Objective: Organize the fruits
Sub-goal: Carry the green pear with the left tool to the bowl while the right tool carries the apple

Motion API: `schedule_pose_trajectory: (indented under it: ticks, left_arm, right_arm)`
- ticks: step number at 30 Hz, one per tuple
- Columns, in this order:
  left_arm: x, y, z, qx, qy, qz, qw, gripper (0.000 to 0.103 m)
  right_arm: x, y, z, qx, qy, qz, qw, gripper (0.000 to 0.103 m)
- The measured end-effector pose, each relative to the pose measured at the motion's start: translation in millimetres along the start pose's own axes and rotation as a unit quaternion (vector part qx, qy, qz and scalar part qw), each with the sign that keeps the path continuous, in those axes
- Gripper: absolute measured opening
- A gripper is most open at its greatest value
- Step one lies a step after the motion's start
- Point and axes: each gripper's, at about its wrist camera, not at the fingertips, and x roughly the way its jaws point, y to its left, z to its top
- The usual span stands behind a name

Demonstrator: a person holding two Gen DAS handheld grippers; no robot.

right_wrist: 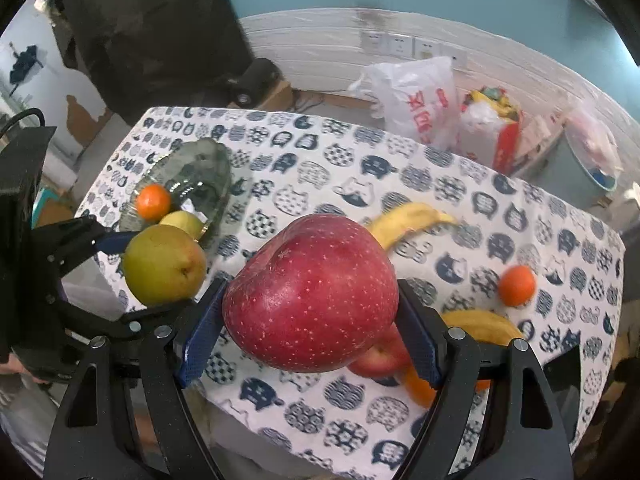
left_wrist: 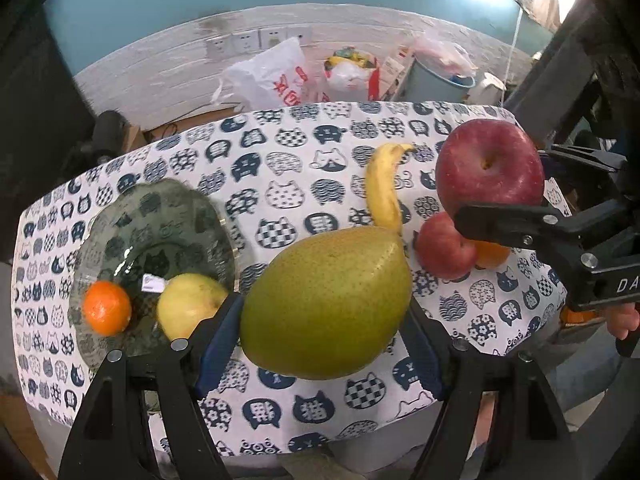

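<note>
I am holding a large green-yellow pear clamped in my left hand-held gripper above the desk's near edge, and a big red apple gripped in my right hand-held gripper; the dark glass bowl by the left edge is holding a small orange mandarin.

The big red apple is hiding most of a smaller apple and an orange behind it. The banana is disappearing at its lower end behind the pear.
</note>
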Motion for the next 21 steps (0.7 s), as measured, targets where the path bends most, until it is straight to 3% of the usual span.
schedule_pose_trajectory:
  ticks: [12, 21]
  left_arm:
    - [-9, 58, -16, -0.066, -0.008, -0.001, 0.9978, 0.078]
    - [-15, 105, -28, -0.114, -0.015, 0.021, 0.9931, 0.078]
  right_arm:
    - [31, 46, 33, -0.030, 0.007, 0.020, 0.999, 0.080]
    - [57, 83, 54, -0.058, 0.018, 0.031, 0.998, 0.080]
